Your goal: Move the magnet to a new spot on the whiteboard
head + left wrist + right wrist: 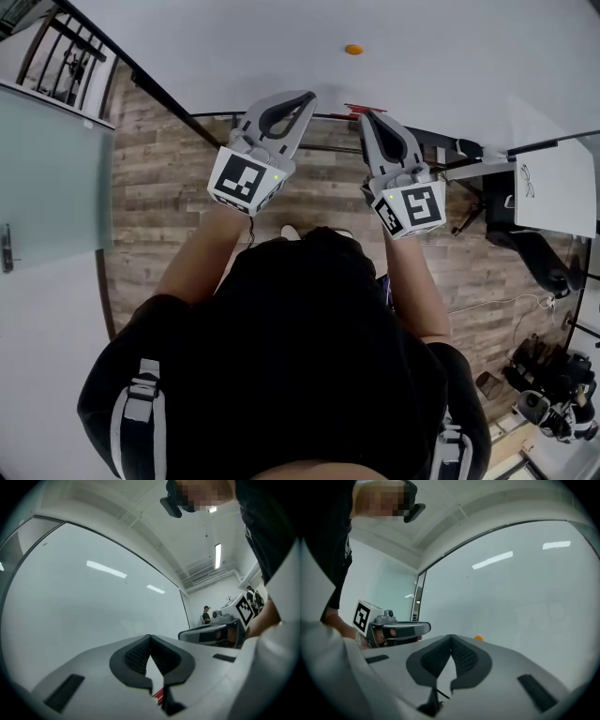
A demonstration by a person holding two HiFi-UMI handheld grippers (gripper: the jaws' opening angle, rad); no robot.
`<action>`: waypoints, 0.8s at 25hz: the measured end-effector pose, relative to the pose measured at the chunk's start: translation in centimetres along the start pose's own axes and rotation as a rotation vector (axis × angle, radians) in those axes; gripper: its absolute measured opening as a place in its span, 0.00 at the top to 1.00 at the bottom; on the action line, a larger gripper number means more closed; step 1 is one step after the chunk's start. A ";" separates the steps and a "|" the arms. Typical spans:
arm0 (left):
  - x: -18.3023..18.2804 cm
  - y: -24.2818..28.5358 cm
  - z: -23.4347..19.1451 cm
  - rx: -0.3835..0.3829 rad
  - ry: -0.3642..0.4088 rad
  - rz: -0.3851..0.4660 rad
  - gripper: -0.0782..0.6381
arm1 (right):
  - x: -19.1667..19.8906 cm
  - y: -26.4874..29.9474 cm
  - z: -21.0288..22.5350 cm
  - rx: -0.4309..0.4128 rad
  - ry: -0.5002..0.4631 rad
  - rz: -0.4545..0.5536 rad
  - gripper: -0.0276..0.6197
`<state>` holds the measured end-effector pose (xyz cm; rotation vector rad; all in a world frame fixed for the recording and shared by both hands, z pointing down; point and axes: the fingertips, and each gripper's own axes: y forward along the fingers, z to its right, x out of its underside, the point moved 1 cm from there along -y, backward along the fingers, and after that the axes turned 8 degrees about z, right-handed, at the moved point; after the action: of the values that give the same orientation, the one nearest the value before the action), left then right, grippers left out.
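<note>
**Position of the work item.** The magnet (353,50) is a small orange disc on the whiteboard (281,37), above and ahead of both claws and well apart from each. In the right gripper view it shows as an orange dot (478,638) just over the jaw line. The board face around it is bare.

**Claw state.**
- Left claw (305,97): clenched, ribbed pads meeting at the tips, nothing between them (150,637).
- Right claw (367,116): clenched in the same way, tips together, empty (451,637).

Neither claw touches the board or the magnet.

**Handling characteristics (estimated).**
- Weight: light; the load felt is likely to be the magnetic pull, not the mass.
- Stiffness: rigid, so a firm pinch should not deform it.
- Surface: probably smooth plastic with a low profile, hence prone to slip out of a shallow grip.

**Recommended hold.** Open the right claw, which is nearer. Bring the pads to opposite sides of the rim, close to the board face. Grip the edge, not the top. Expect a short resistance on lifting off, and a snap toward the board on placement.
</note>
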<state>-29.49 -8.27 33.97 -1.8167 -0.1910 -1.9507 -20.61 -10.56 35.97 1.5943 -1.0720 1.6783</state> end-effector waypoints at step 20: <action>-0.2 -1.7 2.5 0.025 -0.042 -0.015 0.89 | -1.8 -3.3 0.5 -0.042 0.032 0.026 0.96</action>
<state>-27.96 -5.75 34.39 -1.8462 -0.2426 -1.9133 -17.33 -9.09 34.69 1.5283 -1.1089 1.6819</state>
